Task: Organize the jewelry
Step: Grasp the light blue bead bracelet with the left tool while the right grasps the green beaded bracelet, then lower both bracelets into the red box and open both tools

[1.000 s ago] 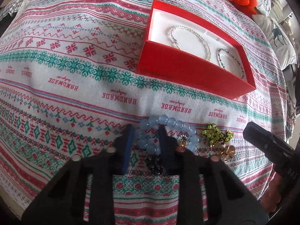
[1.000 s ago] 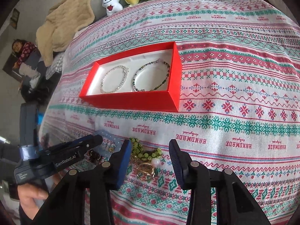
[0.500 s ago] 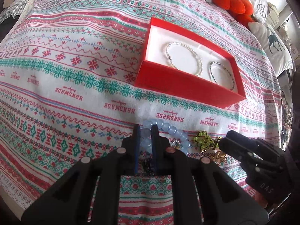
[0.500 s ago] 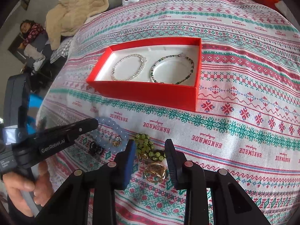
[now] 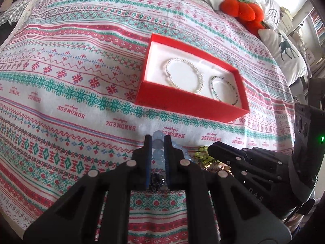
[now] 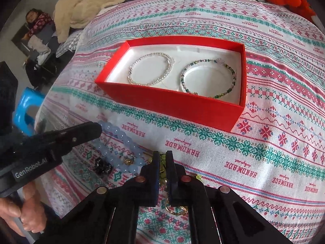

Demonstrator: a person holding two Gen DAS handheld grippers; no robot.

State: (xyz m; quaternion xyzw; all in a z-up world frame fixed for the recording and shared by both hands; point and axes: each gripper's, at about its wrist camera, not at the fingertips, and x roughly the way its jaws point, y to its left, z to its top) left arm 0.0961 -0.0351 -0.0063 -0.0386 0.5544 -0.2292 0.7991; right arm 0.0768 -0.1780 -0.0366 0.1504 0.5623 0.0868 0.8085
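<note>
Pinching hard, the left tongs (image 5: 158, 142) had their blue pads pressed onto the pale blue round-bead bracelet (image 5: 158, 154), gripping it low at 6 o'clock in the left wrist view, down on the patterned red, green and white knitted bedspread (image 5: 71, 85). Over on the right, the right tongs (image 6: 161, 158) were squeezed nearly together around the yellow-green bead bracelet (image 6: 162, 173), only slivers of it showing between the pads. A gold ring-shaped piece (image 6: 175, 210) lay under those tongs at 6 o'clock, and a small black beaded piece (image 6: 102, 167) sat at 8 o'clock inside the blue loop. Up at 12 o'clock stood the open red cardboard box with white lining (image 6: 172, 105), holding a clear-bead bracelet (image 6: 150, 72) at 9 o'clock inside the box and a green-and-white bead bracelet (image 6: 209, 78) at 3 o'clock. Both lay flat, apart.
</note>
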